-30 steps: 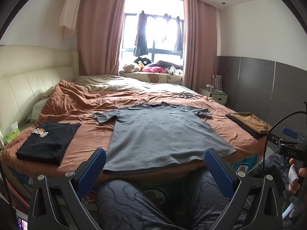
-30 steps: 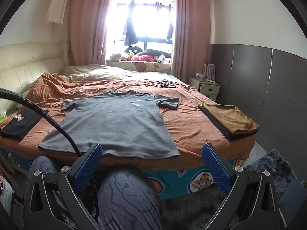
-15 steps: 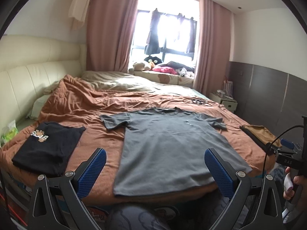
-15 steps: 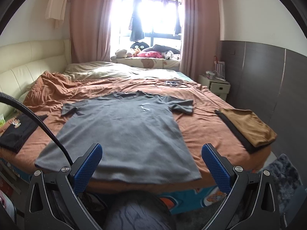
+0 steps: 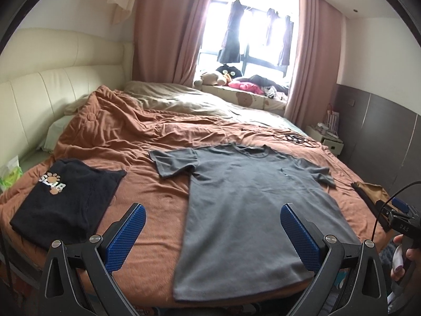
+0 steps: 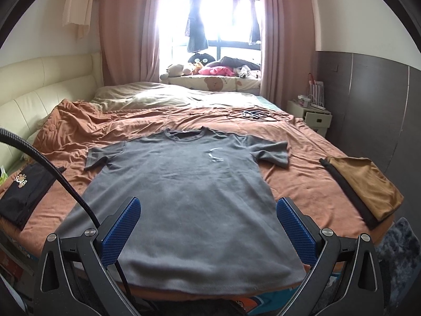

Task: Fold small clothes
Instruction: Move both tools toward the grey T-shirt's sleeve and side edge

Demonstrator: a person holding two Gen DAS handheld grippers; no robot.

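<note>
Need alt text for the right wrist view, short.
A gray T-shirt lies spread flat, front up, on an orange blanket covering a bed, with the open right claw empty in the foreground. A folded tan garment lies to its right, a folded black shirt to its left.

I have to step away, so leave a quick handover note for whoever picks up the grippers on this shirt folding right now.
Left gripper: open, empty, above the near hem.
Right gripper: open, empty, likewise.
Grey T-shirt: spread flat on the bed, front up, unfolded.
Done: black shirt folded at left; brown garment folded at right.
Left: fold the grey T-shirt.
</note>
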